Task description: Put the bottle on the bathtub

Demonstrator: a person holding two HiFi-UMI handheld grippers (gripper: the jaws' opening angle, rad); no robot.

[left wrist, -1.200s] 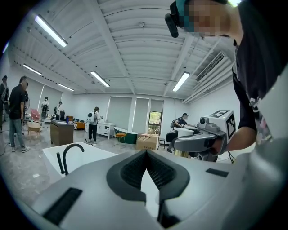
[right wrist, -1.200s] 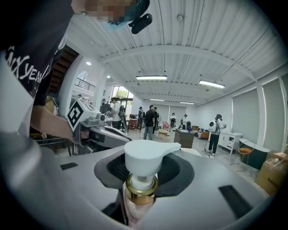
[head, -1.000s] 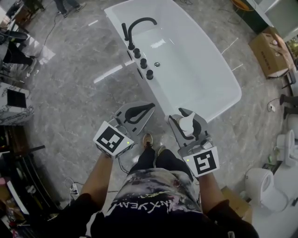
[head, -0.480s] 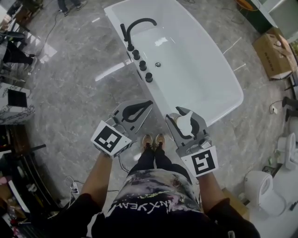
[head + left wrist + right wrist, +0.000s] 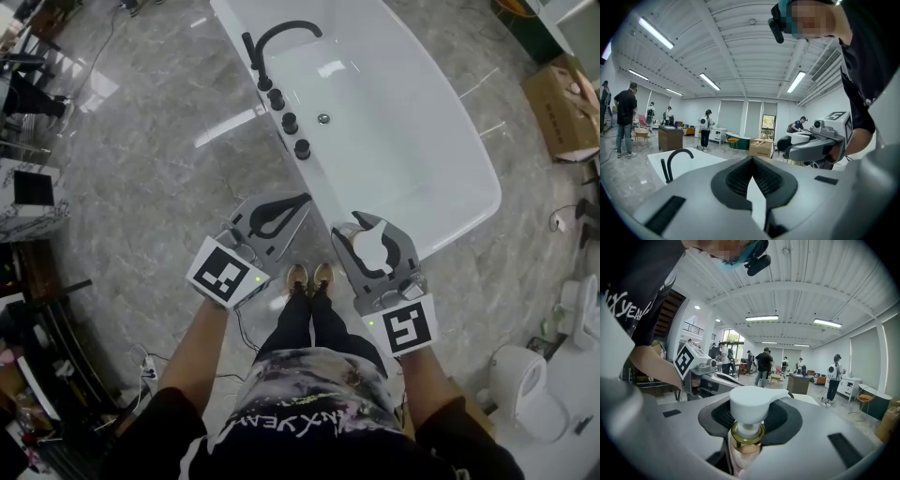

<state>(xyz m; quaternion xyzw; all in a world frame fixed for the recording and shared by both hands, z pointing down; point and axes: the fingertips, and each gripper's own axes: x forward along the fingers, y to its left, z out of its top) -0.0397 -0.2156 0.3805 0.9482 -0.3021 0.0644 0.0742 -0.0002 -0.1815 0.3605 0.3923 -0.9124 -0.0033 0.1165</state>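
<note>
One bottle point(image 5: 747, 405) — right tool point(image 5: 367, 230) clamps it.

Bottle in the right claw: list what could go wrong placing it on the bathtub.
1. The bathtub rim looks narrow, so the bottle might tip into the basin or onto the floor.
2. The right claw grips just under the gold collar, so it may swing on release.
3. Black knobs crowd the rim's far stretch.
</note>
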